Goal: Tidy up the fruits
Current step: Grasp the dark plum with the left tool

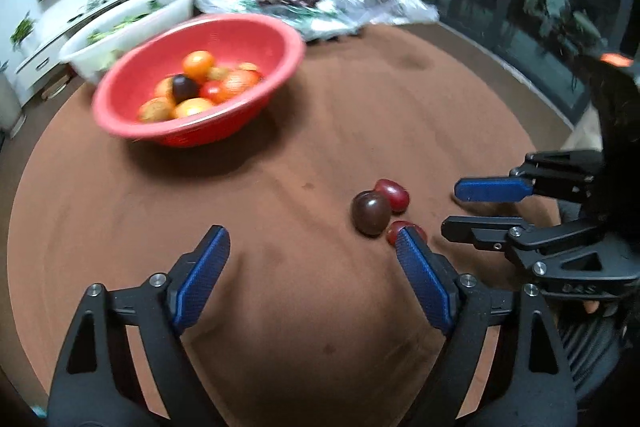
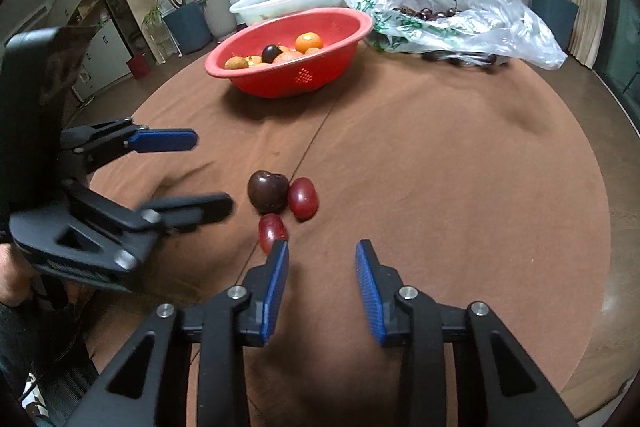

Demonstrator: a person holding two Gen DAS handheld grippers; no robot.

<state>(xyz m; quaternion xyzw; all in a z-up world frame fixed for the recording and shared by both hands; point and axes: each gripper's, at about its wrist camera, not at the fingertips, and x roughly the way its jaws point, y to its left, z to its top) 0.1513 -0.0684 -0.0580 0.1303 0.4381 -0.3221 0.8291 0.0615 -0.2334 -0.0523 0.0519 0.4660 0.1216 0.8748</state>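
On the brown round surface [image 2: 440,167], three loose fruits lie clustered near you: a dark plum [image 2: 267,191] touching a red oval fruit [image 2: 303,197], with a second red fruit [image 2: 272,231] just in front of them. Your left gripper [image 1: 312,247] hangs above the surface with its fingers spread wide and nothing between them; its right finger [image 1: 420,267] sits just beside the nearer red fruit. Your right gripper [image 2: 322,255] has its fingers set at a moderate gap, empty, with the left finger [image 2: 278,267] right at that same red fruit. Farther back stands a red bowl [image 2: 340,27] holding oranges and another dark plum. Behind it lie a white tub [image 2: 256,7] and a clear plastic bag [image 2: 480,11] containing cherries.
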